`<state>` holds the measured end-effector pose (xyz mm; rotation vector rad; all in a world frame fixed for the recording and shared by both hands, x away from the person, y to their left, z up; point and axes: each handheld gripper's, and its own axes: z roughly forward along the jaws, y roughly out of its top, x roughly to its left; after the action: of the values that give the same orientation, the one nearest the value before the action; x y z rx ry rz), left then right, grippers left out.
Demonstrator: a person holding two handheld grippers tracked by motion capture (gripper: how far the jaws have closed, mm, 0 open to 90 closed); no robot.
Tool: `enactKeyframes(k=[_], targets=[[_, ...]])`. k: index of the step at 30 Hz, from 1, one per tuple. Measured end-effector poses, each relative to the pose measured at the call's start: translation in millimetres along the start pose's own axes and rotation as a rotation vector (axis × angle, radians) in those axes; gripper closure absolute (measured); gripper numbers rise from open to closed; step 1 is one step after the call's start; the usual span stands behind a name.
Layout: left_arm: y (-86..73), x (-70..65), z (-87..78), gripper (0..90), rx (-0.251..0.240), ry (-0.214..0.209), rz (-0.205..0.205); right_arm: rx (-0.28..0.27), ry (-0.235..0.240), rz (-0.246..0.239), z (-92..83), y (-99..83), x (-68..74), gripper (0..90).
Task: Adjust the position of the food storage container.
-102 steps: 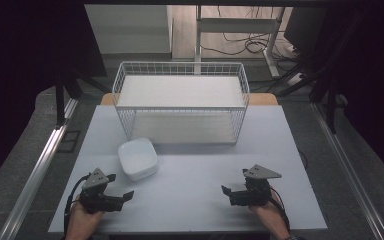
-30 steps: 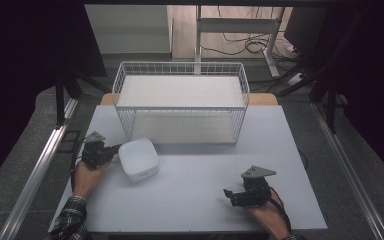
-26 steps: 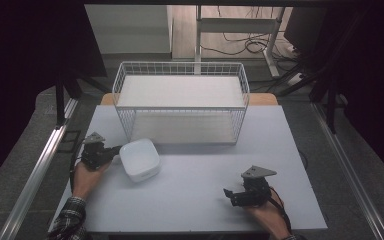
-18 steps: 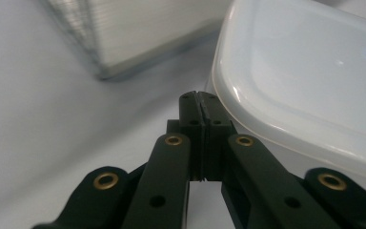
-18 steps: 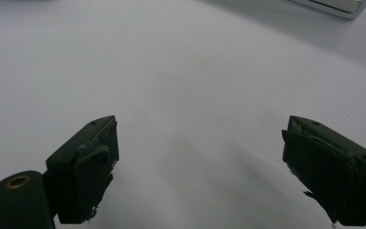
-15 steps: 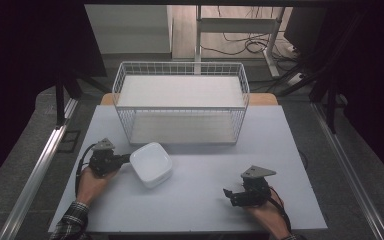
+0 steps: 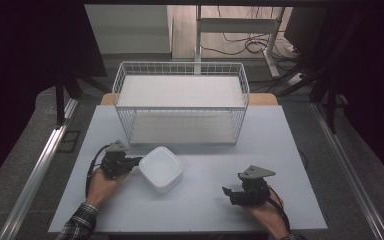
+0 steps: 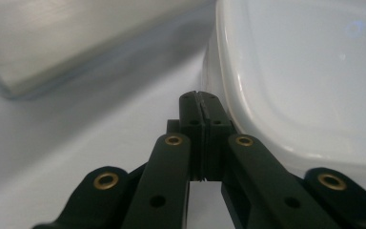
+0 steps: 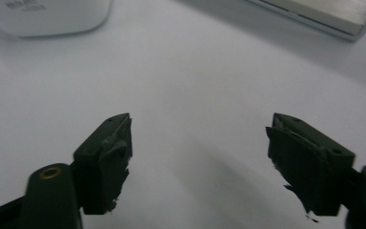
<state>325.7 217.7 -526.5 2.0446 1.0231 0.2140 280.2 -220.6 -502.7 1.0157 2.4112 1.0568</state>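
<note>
A white, square, shallow container [image 7: 161, 168] with rounded corners lies on the table in front of the wire basket. My left gripper [image 7: 136, 161] is shut, with nothing between its jaws. Its tips rest against the container's left edge. In the left gripper view the shut tips [image 8: 200, 98] lie right beside the container's rim [image 8: 305, 71]. My right gripper [image 7: 228, 194] stands open near the table's front right, pointing left. Its jaws have just been closing, and between them [image 9: 200, 129] is only bare table. The container [image 9: 52, 16] is far beyond them.
A white wire basket [image 7: 180, 107] stands at the back middle of the pale table [image 7: 290, 150]. Its base shows in the gripper views [image 8: 76, 33] [image 9: 324, 14]. Dark floor and metal rails flank the table.
My left gripper has moved to the right and a little toward the front. The container has slid right with it, nearer the table's middle. The right hand has stayed where it was.
</note>
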Motion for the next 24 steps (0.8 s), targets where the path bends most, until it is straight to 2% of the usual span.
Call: enactKeyframes(k=[2, 5, 6, 10, 12, 15, 17, 18, 19, 22, 23, 24], targets=[[-2.3, -8.2, -0.9, 90.0, 0.016, -0.014, 0.010, -0.002, 0.017, -0.008, 1.3, 2.6, 2.2, 32.5], [-3.8, -13.2, -2.3, 90.0, 0.019, -0.021, 0.007, -0.001, 0.031, -0.011, 4.0, 4.8, 5.0, 36.3], [-5.3, -18.2, -3.3, 90.0, 0.017, -0.033, -0.001, -0.004, 0.053, -0.021, 6.5, 8.6, 9.8, 41.6], [-6.6, -25.3, -2.4, 90.0, 0.018, -0.046, -0.012, -0.002, 0.078, -0.051, 11.8, 16.2, 18.4, 46.2], [-6.7, -32.8, 0.8, 90.0, 0.024, -0.060, -0.007, 0.007, 0.111, -0.063, 20.6, 23.8, 25.5, 48.9], [-6.3, -38.3, 3.1, 90.0, 0.027, -0.067, -0.003, 0.012, 0.127, -0.065, 27.4, 28.2, 28.6, 50.5], [-5.8, -44.1, 4.9, 90.0, 0.026, -0.074, -0.006, 0.022, 0.154, -0.066, 32.7, 31.2, 30.2, 59.0], [-5.4, -50.3, 6.3, 90.0, 0.025, -0.071, -0.014, 0.025, 0.147, -0.076, 36.6, 35.0, 31.7, 67.2], [-5.4, -50.3, 6.3, 90.0, 0.025, -0.071, -0.014, 0.025, 0.147, -0.073, 38.2, 37.5, 31.9, 71.2], [-5.3, -62.2, 5.7, 90.0, 0.006, -0.082, -0.034, 0.021, 0.151, -0.072, 42.8, 45.1, 30.4, 82.6], [-5.3, -62.2, 5.7, 90.0, 0.006, -0.082, -0.034, 0.021, 0.151, -0.072, 42.8, 45.1, 30.4, 82.6], [-6.1, -68.1, 5.4, 90.0, 0.000, -0.086, -0.040, 0.023, 0.146, -0.071, 44.7, 48.3, 30.3, 86.9]])
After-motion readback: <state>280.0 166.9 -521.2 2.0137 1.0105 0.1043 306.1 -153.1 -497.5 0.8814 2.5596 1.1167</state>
